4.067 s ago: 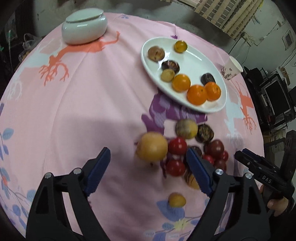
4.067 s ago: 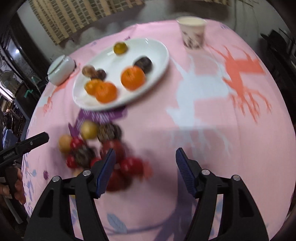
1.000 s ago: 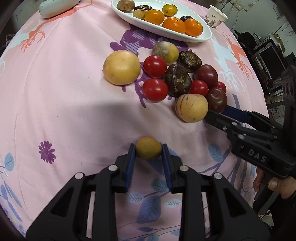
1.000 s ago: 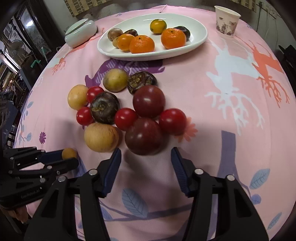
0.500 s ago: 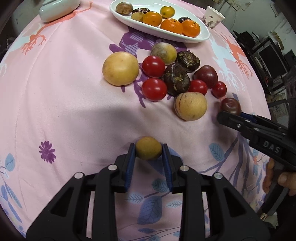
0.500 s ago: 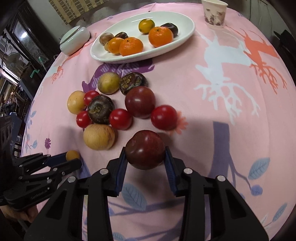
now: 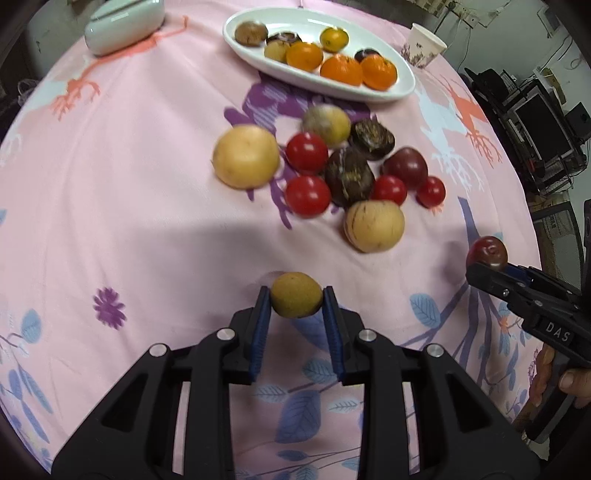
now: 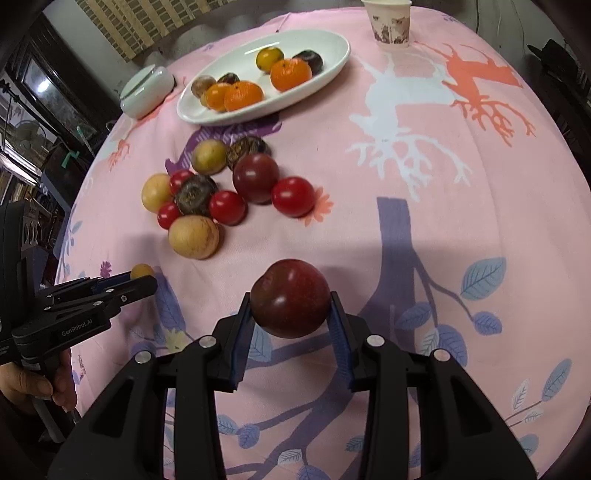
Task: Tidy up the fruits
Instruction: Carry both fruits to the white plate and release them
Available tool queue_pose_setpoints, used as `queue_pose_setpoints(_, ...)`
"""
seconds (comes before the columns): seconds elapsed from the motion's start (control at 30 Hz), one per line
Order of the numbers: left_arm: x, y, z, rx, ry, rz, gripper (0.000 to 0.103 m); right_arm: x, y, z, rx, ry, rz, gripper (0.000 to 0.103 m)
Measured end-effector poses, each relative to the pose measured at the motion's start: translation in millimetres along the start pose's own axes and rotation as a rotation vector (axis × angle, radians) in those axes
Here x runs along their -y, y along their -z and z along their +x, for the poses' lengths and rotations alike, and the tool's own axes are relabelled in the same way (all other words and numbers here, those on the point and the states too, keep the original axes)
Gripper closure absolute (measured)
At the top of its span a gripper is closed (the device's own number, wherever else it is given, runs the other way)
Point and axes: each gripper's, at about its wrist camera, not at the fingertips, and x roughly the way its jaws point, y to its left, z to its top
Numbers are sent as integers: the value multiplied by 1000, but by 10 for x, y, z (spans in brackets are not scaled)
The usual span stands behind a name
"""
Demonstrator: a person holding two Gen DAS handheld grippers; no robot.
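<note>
My left gripper (image 7: pixel 296 301) is shut on a small yellow-brown fruit (image 7: pixel 296 294), just above the pink cloth. My right gripper (image 8: pixel 291 306) is shut on a dark red plum (image 8: pixel 290 302), lifted off the cloth; the plum (image 7: pixel 487 252) also shows at the right edge of the left wrist view. A pile of loose fruit lies mid-table: red tomatoes (image 7: pixel 307 195), dark round fruits (image 7: pixel 349 176), a dark red plum (image 8: pixel 255 178) and pale yellow fruits (image 7: pixel 245 156). Behind the pile a white oval plate (image 7: pixel 400 70) holds oranges (image 7: pixel 341 69) and several small fruits.
A paper cup (image 8: pixel 391 24) stands beyond the plate at the far right. A white lidded dish (image 7: pixel 123 26) sits at the far left. The round table is covered with a pink patterned cloth (image 8: pixel 461 192). A hand (image 8: pixel 35 384) holds the left gripper's handle.
The right gripper shut on the dark plum, then carried it up and away from the pile. The left gripper stayed shut on the small fruit and barely moved.
</note>
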Motion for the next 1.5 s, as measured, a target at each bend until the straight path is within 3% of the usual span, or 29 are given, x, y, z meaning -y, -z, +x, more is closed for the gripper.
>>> queue_pose_setpoints(0.23,-113,-265,-255,66,48,-54,74,-37,-250,-183,64,-43,10,64)
queue_pose_setpoints(0.53,-6,-1021,-496,197,57,-1,74,-166,-1013,-387,199,-74,-36,64)
queue_pose_setpoints(0.67,84,-1378,-407,227,43,34,74,-257,-1396,-269,233,-71,-74,64)
queue_pose_setpoints(0.93,37,-1870,65,184,20,20,74,-378,-1969,305,211,-36,-118,64)
queue_pose_setpoints(1.13,-121,-1976,276,154,15,-33,74,-427,-2152,602,176,-20,-141,62)
queue_pose_setpoints(1.23,-165,-1977,253,167,23,-56,66,-433,-2173,678,144,-25,-135,62)
queue_pose_setpoints(1.27,-169,-1972,225,180,25,-64,58,-435,-2164,667,151,-28,-135,61)
queue_pose_setpoints(1.33,-186,-1947,147,201,19,-77,49,-418,-2135,628,166,-31,-129,61)
queue_pose_setpoints(1.5,-212,-1805,3,191,12,-88,44,-325,-2062,432,206,-37,-83,61)
